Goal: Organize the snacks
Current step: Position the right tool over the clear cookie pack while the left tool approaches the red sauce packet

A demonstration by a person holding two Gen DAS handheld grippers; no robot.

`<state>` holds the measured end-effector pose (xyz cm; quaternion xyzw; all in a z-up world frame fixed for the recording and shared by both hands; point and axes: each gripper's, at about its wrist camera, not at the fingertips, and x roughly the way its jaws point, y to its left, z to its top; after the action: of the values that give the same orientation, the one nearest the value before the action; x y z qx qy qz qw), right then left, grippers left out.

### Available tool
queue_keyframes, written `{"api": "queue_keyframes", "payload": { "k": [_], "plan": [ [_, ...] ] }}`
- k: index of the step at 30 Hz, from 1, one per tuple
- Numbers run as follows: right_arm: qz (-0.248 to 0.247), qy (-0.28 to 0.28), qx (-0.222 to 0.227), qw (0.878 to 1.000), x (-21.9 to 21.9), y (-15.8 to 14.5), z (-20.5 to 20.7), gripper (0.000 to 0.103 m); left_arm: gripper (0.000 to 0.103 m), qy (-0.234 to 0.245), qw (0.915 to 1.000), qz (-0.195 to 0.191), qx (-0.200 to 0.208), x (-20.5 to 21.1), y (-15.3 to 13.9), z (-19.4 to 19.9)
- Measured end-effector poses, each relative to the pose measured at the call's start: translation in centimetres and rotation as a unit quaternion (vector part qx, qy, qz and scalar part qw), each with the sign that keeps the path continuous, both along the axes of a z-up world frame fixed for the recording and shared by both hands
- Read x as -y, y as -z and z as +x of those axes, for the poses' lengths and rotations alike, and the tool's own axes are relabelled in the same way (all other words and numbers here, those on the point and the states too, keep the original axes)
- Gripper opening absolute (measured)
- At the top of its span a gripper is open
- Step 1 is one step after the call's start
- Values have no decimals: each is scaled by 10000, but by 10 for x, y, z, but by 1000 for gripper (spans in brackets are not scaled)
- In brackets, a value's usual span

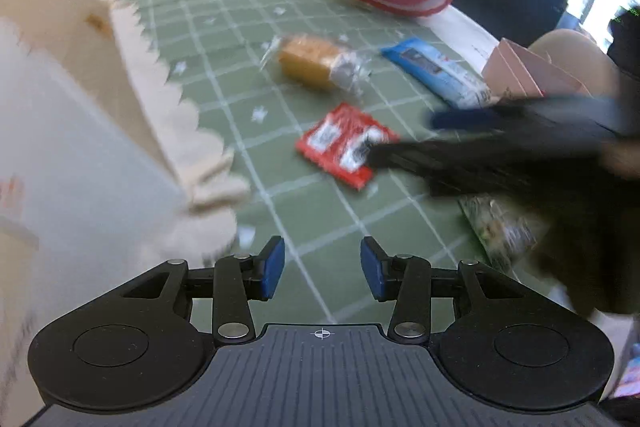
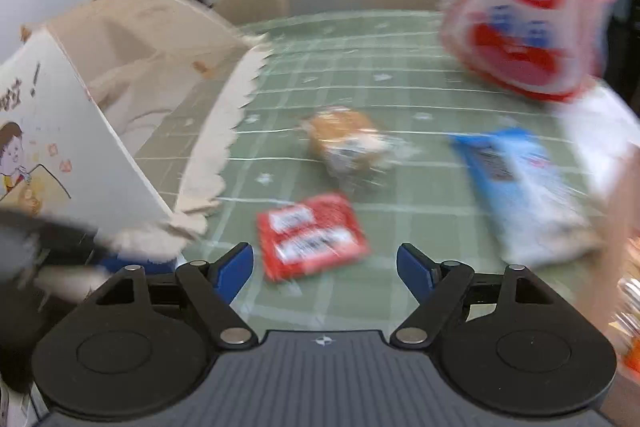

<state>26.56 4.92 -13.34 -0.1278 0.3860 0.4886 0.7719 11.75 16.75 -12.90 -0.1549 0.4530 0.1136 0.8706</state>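
Our right tongs [image 2: 325,269] stand released and empty, just short of the red packet [image 2: 310,235] lying flat on the green checked surface [image 2: 360,67]. Our left tongs [image 1: 322,269] also gape empty beside the paper bag [image 1: 80,147]. We judge the packet light, thin and slippery, its foil crinkly, so we would pinch across its short edges. Beyond lie the wrapped cake [image 2: 348,147] and blue packet [image 2: 516,187], probably soft, easily crushed.
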Motion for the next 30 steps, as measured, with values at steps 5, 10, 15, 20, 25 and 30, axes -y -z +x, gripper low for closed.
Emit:
{"api": "queue_keyframes", "payload": {
  "k": [5,10,15,20,25,30],
  "plan": [
    [-428,-235,-84,9988,-38,20,3,80,47,-197,9996,-206,-84,-3,6,-16],
    [-537,-545,134,9970,-6,3,-16,1,47,-77,9997,-237,-30,1,5,-13],
    [-244,111,-62,9996,83,-20,-20,1,47,358,9987,-326,179,20,1,7],
    [-409,792,217,9958,148,-23,-24,2,47,-55,9963,345,787,11,-19,35],
    [-402,980,74,9943,156,-16,-26,6,46,-976,9899,677,779,-36,-7,74],
    [-130,1080,-49,9941,145,-28,-20,64,46,-885,9943,285,530,-55,15,86]
  ]
}}
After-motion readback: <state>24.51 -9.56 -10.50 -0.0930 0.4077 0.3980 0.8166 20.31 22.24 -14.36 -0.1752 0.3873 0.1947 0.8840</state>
